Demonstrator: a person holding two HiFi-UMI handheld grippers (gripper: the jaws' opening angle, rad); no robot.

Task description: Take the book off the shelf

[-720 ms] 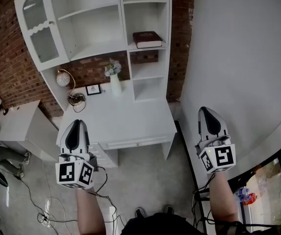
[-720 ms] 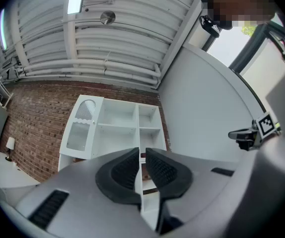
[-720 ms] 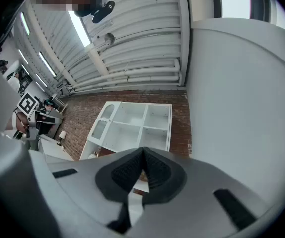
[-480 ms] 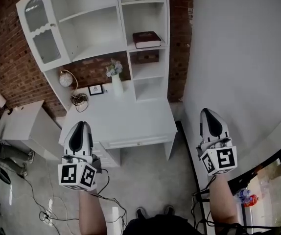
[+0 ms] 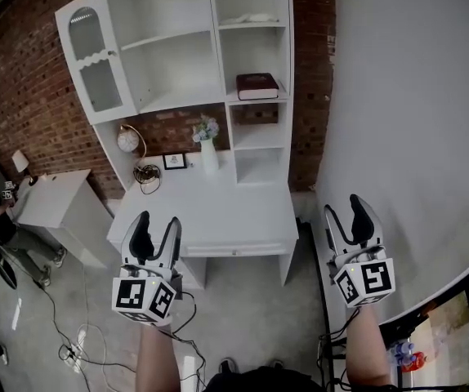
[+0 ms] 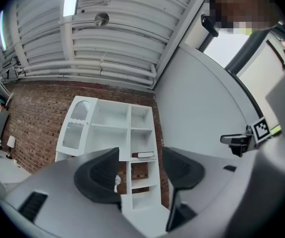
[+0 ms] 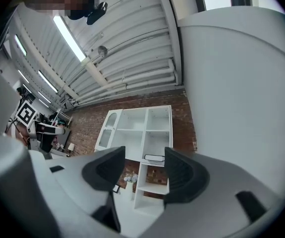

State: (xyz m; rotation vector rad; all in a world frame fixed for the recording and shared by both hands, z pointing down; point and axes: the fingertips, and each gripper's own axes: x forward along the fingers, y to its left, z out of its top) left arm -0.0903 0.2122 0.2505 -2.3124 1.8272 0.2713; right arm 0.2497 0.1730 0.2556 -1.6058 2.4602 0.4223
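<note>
Book: a dark maroon hardback (image 5: pixel 256 86). It lies flat and alone in the middle compartment of the right-hand column of the white shelf unit (image 5: pixel 187 47), above the desk (image 5: pixel 218 215).
Handling: it looks thick and stiff, probably fairly heavy for a pinch grip, and not fragile. The smooth cover may slip if it is caught only at a corner.
Where to hold: probably the front edge facing the room, pinched across its thickness with one jaw on the top cover and one under the bottom. Whether that edge overhangs the shelf lip cannot be told, so it may first need drawing forward.
Left gripper (image 5: pixel 157 222): jaws stand apart with nothing between them. It touches nothing and hangs in the air before the desk, well apart from the book.
Right gripper (image 5: pixel 344 209): jaws are spread wide and empty, near the grey curved wall (image 5: pixel 414 121). Its own view frames the far-off book in the gap between the jaws.
</note>
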